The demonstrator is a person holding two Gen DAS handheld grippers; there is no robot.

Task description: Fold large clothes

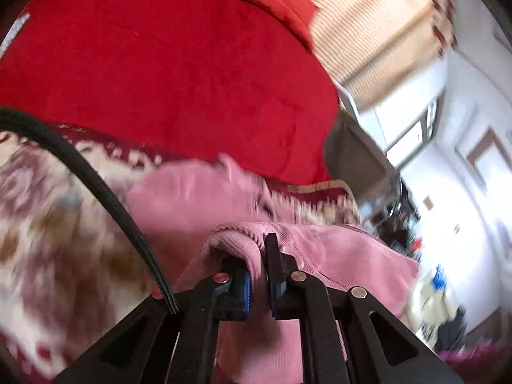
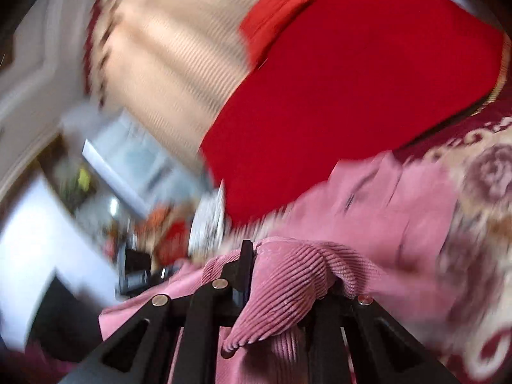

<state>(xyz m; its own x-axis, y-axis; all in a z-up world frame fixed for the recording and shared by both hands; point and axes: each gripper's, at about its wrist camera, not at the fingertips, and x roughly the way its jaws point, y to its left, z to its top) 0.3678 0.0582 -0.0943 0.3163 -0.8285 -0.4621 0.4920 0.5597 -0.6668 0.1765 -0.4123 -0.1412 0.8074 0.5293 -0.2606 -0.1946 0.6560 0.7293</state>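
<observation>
**Pink corduroy garment pinched in both grippers**

Where the two black fingers of the left gripper (image 1: 260, 275) nearly meet, a fold of the pink garment (image 1: 198, 198) is clamped between the blue pads (image 1: 245, 291), with a ribbed edge bunched up over the left finger and more cloth hanging below the jaws. The right gripper (image 2: 256, 275) is likewise closed tight on the same garment: a thick ribbed fold drapes over its right finger and hides it, while the left finger stands bare beside the cloth.

From each grip the garment runs away from the camera, its far part lying on a patterned cream-and-maroon blanket (image 1: 48, 240). Blur keeps its outline loose, so its long axis cannot be told with certainty; it seems stretched between the two grippers. Beyond it lies a large red cover (image 1: 160, 64), touching or just overlapping its far edge.

A black braided cable (image 1: 96, 185) curves across the left view. No writing or label can be read.
</observation>
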